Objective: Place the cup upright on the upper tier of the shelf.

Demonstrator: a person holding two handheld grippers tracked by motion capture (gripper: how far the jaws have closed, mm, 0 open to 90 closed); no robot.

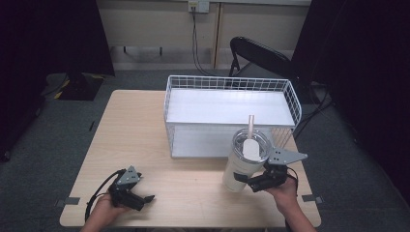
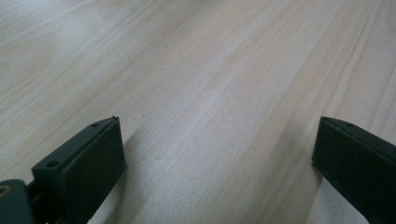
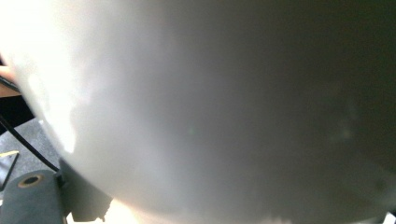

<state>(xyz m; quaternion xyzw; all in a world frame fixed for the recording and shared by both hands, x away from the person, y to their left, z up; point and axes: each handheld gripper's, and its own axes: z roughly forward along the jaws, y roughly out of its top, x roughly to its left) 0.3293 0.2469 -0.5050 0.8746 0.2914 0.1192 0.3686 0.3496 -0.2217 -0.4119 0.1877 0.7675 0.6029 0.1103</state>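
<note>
White cup point(image 1: 243, 166) clamped in the right gripper point(image 1: 256, 182), at the table's point(image 1: 193, 203) five o'clock.
Left gripper point(image 1: 145, 198) rests apart; next probably lifting toward the basket point(image 1: 232, 104) at twelve.

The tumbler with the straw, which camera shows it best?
The high view: the whole tumbler, its lid and its straw stand before the wire basket. The right gripper view gives just a blurred white wall; the left gripper view looks along bare table.
</note>
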